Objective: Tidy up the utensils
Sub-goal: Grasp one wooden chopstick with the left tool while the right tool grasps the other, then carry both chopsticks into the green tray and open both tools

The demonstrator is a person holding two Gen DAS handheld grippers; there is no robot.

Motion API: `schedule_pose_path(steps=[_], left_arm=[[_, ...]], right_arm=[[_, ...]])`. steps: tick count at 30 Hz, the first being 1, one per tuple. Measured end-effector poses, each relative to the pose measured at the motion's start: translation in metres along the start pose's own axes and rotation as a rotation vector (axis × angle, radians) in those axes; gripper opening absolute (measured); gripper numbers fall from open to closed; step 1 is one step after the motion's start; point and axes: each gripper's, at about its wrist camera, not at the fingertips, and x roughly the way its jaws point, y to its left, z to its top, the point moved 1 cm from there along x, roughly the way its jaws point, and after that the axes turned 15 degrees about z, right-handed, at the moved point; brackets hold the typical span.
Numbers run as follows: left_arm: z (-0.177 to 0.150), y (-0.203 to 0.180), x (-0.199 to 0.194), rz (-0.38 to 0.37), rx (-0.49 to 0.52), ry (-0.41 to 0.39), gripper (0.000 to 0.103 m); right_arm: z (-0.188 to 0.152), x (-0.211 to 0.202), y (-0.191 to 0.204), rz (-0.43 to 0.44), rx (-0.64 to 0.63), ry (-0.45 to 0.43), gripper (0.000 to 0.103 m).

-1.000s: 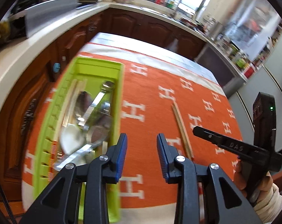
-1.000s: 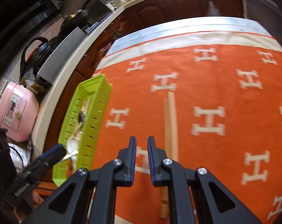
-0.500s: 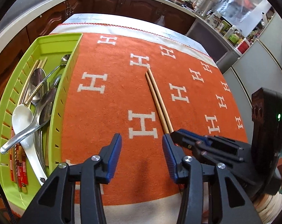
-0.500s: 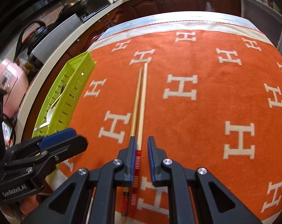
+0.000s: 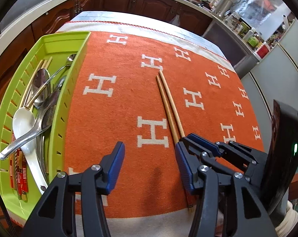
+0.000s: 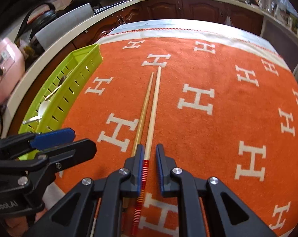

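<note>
- Left wrist view: left gripper (image 5: 149, 165) empty, jaws opening over orange cloth (image 5: 117, 106); chopsticks (image 5: 168, 102) mid-cloth, near ends hidden behind right gripper (image 5: 196, 144). Green tray (image 5: 70, 90) at left edge.
- Right wrist view: right gripper (image 6: 149, 169) narrowly parted, astride one chopstick's striped end, contact unclear. Light, stiff, slippery; best gripped at thick end.

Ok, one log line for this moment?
left gripper: opening, empty | right gripper: narrow, straddling one chopstick, not clamped | green tray: spoons inside
</note>
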Motion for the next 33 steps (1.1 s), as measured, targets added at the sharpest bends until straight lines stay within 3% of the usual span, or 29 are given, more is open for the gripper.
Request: schedule_pose_path(steps=[4,8,16,22,27,31,32,33], left_arm=[[0.0,0.001,0.001,0.014,-0.013,0.004,0.054],[-0.001,-0.004,0.002,0.025,-0.012,0.018,0.061],[-0.001,-0.025,0.013,0.011,-0.021,0.018,0.061],[-0.001,-0.055,0.029,0.108,0.031,0.01,0.06],[-0.011,-0.079,0.033,0.263,0.132,-0.084,0.05],[-0.017,-0.085,0.028,0.226,0.156,-0.11,0.019],[-0.016,-0.084,0.027,0.215,0.158,-0.106,0.007],[-0.016,-0.082,0.027,0.202,0.152,-0.1,0.007]], right_arm=[[-0.004,0.002,0.008,-0.05,-0.081,0.007,0.012],[-0.005,-0.008,-0.011,-0.02,0.039,-0.03,0.005],[-0.022,-0.034,-0.052,-0.013,0.193,-0.139,0.005],[-0.031,-0.045,-0.065,0.023,0.238,-0.167,0.005],[-0.034,-0.048,-0.067,0.039,0.242,-0.17,0.005],[-0.035,-0.047,-0.068,0.049,0.253,-0.174,0.006],[-0.035,-0.047,-0.068,0.049,0.256,-0.175,0.006],[-0.035,-0.047,-0.067,0.048,0.257,-0.175,0.006]])
